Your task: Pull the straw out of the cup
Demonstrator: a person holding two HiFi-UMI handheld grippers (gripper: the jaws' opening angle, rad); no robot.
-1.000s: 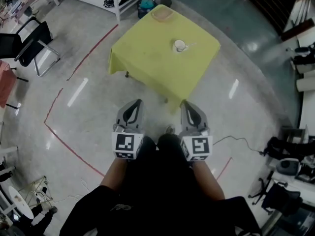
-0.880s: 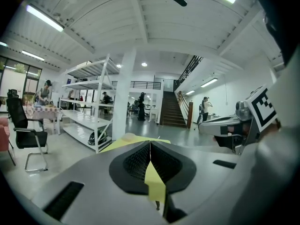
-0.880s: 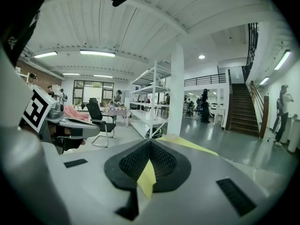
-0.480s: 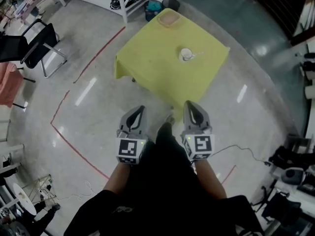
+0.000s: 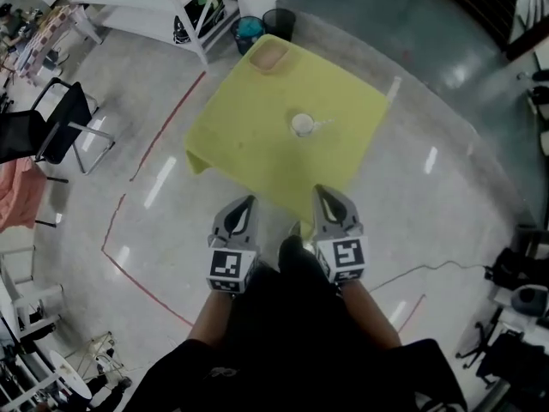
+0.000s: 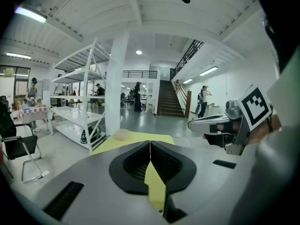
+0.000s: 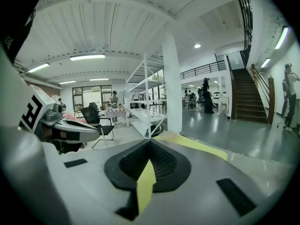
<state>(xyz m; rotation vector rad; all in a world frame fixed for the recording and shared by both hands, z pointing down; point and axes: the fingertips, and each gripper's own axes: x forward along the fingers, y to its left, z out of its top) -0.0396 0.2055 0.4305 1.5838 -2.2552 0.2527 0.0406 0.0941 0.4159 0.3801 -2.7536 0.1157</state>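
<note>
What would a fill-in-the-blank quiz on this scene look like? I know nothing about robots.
1. The cup stands on a ____ table.
2. The straw sits ____ the cup, not yet pulled out.
3. The left gripper and right gripper are short of the table, both with jaws ____ and holding nothing.

Missing words: yellow; in; shut
</note>
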